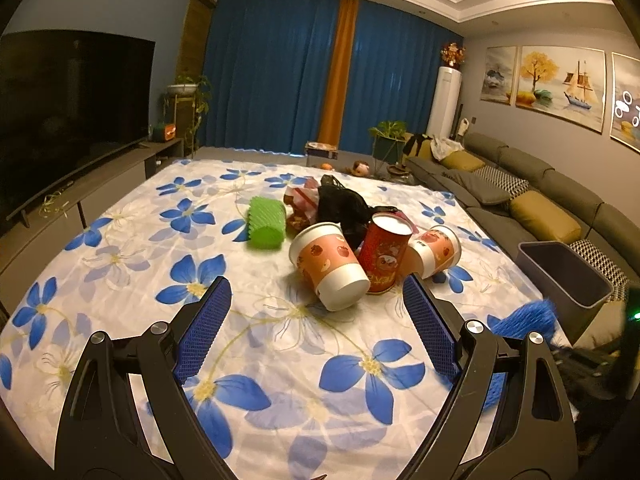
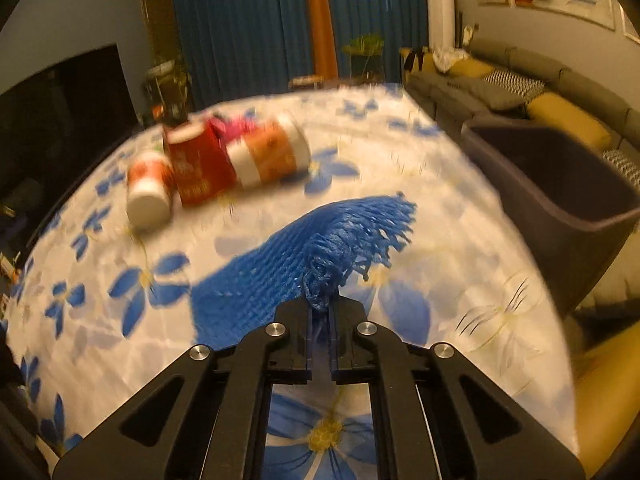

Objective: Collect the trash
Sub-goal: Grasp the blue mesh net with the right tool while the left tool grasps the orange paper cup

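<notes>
Three paper cups sit clustered on the floral tablecloth ahead of your left gripper: one peach-and-white cup on its side nearest you, a red cup upright just behind it and touching it, and a second peach cup tipped over to the right. Behind them lie a black plastic bag, a crumpled snack wrapper and a green foam net sleeve, set slightly apart to the left. Your left gripper hangs above the cloth with its blue-padded fingers spread wide, nothing between them.

Your right gripper is clamped on the bunched end of a blue foam net; the rest of the net fans out forward, frayed at its far edge. That view is motion-blurred. A grey trash bin stands just off the table's right edge, near the net, beside the grey sofa.
</notes>
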The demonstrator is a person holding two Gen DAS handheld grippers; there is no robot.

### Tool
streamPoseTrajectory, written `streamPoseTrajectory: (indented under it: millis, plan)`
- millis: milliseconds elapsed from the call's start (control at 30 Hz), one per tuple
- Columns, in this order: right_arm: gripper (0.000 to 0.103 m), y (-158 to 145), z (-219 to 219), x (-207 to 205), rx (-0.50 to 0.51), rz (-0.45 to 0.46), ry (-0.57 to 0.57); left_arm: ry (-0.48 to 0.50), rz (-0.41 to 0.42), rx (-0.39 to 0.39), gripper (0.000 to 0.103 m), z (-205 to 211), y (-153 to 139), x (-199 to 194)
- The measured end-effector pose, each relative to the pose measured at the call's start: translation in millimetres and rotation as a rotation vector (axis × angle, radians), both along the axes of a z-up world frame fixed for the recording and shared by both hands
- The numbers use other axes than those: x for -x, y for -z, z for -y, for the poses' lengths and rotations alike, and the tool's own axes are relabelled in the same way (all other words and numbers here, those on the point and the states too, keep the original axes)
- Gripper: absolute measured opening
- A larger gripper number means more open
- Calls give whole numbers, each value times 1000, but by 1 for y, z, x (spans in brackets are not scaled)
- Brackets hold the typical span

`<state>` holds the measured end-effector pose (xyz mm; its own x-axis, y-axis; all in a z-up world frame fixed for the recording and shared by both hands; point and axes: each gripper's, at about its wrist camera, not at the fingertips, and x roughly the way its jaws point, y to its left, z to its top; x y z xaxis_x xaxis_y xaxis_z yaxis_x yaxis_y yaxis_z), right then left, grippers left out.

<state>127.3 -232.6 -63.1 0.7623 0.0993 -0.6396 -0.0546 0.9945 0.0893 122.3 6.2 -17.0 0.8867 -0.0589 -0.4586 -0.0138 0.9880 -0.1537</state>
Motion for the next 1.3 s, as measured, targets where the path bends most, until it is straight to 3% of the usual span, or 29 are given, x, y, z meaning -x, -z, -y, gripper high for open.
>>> streamPoseTrajectory:
  millis: [267,700,967,1100,1300]
  plan:
    - [7,-40,5,5,-8,144,20,-4,-45,-22,83,21,15,-51]
    - [7,-46,16,-6,-46,183,35,-16,-154,-37,76,27,47,-115]
    - [7,-46,20,-9,-50,186,40,9,-238,43,72,18,59,-133]
    - [7,-46,20,-12,-55,178,37,36,-280,80,60,16,66,-140]
    - [7,-46,16,-14,-53,177,33,53,-268,168,58,3,69,-139]
